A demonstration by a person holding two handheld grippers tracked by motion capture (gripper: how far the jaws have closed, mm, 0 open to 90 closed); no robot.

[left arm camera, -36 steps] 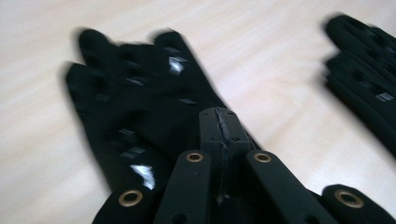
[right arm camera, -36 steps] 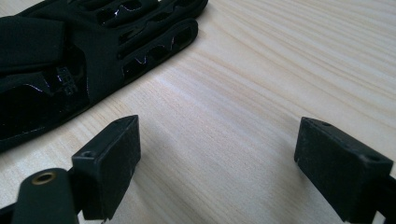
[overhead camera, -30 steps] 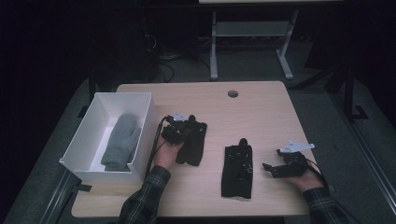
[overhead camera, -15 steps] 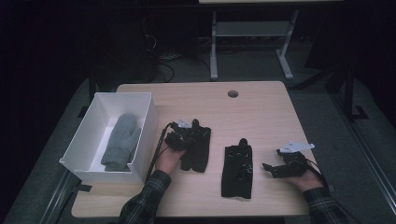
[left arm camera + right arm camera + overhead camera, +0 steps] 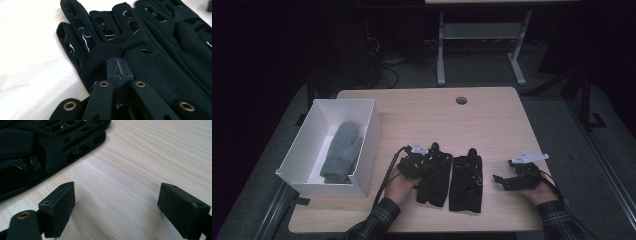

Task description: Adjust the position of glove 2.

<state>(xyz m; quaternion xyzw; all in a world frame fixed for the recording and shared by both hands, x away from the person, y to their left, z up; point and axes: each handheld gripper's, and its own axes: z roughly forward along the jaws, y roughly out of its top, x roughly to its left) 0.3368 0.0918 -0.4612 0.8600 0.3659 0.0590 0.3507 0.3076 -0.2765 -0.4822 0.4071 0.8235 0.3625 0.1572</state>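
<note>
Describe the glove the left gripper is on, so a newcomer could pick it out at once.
Start at the white box on the wooden table's left. Two black gloves lie side by side right of it, near the front edge. Take the left black glove, nearer the box: the shut left gripper rests on it, unlike its neighbour.

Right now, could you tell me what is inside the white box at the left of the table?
A grey mitten lies flat on the floor of the white box. Whatever may lie beneath the mitten is covered.

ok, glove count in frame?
3. Two black gloves side by side on the table: left black glove under the left gripper, right black glove beside it. Grey mitten in the white box.
</note>
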